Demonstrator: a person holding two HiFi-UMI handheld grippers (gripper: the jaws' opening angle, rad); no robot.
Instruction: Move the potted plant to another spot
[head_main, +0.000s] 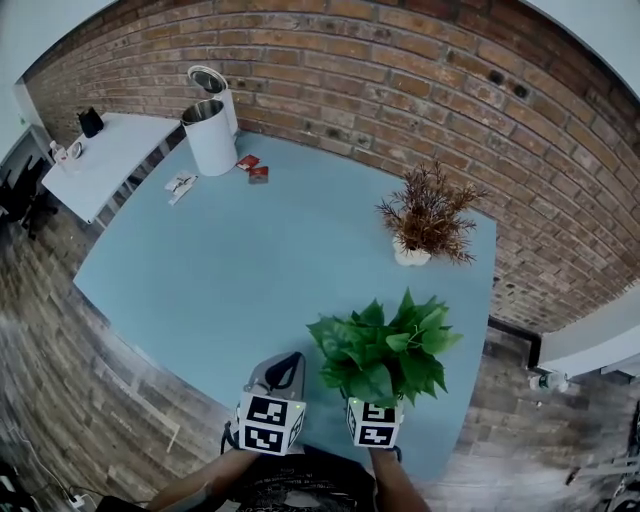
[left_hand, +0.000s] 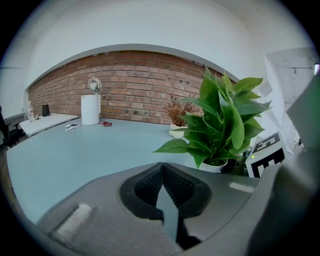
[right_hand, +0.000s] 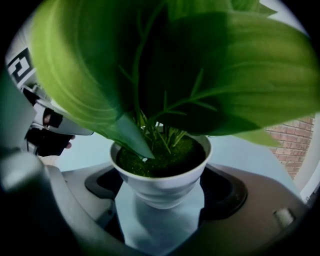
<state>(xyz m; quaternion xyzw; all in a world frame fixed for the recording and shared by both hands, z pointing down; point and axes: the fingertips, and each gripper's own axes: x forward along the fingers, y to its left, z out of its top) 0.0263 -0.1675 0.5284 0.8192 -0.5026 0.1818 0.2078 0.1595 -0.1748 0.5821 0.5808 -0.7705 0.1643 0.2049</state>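
Observation:
The potted plant has broad green leaves and a white pot; it stands at the near right of the blue table. My right gripper has one jaw on each side of the pot and is shut on it. Leaves fill most of the right gripper view. In the head view only its marker cube shows below the leaves. I cannot tell whether the pot rests on the table. My left gripper sits just left of the plant, shut and holding nothing. The left gripper view shows the plant at its right.
A dried brown plant in a white pot stands at the far right by the brick wall. A white bin, small red items and papers lie at the far left. A white side table is beyond.

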